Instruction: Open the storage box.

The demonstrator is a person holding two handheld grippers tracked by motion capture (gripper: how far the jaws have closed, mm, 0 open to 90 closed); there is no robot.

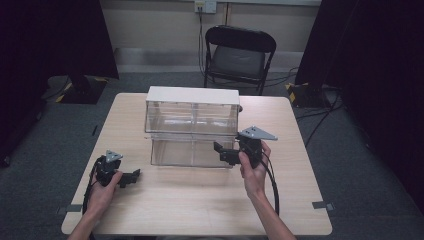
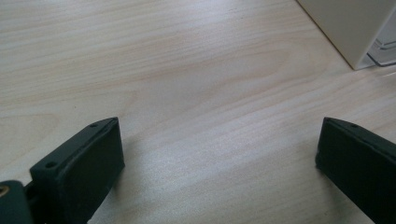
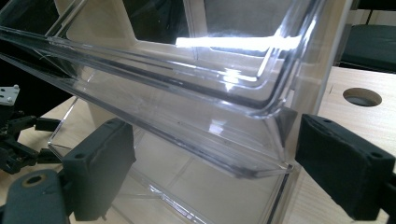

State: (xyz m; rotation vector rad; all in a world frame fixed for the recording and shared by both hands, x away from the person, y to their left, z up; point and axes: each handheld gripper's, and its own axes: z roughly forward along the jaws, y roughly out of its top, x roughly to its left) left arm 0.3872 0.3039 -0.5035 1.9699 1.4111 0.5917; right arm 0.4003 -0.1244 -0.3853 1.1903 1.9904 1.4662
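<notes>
right gripper [image 1: 223, 151] sits in the person's right hand [image 1: 254, 167] at the near right corner of the clear drawer cabinet [image 1: 192, 125], level with its lower row. in the right gripper view its two black jaws stand apart on either side of the tilted-out front of the lower right drawer [image 3: 196, 140]; the clear lip of that drawer lies between them, and a gap shows between each pad and the plastic, so the grip looks released rather than clamped. the right-hand pad sits just beside the drawer's outer corner without clearly pressing on it.

the cabinet stands in the middle of the light wooden table [image 1: 200, 200], toward its far side, with a white top and two rows of clear drawers. the lower right drawer leans open toward the person, while the row above it looks closed.

left gripper [image 1: 131, 176] rests low over the table at the near left, held in the left hand [image 1: 102, 192], well apart from the cabinet. in the left gripper view its jaws are spread wide with only bare wood between them, and a white corner of the cabinet [image 2: 355, 28] shows at the upper right.

behind the table stands a black folding chair [image 1: 237, 55] on the grey floor.
</notes>
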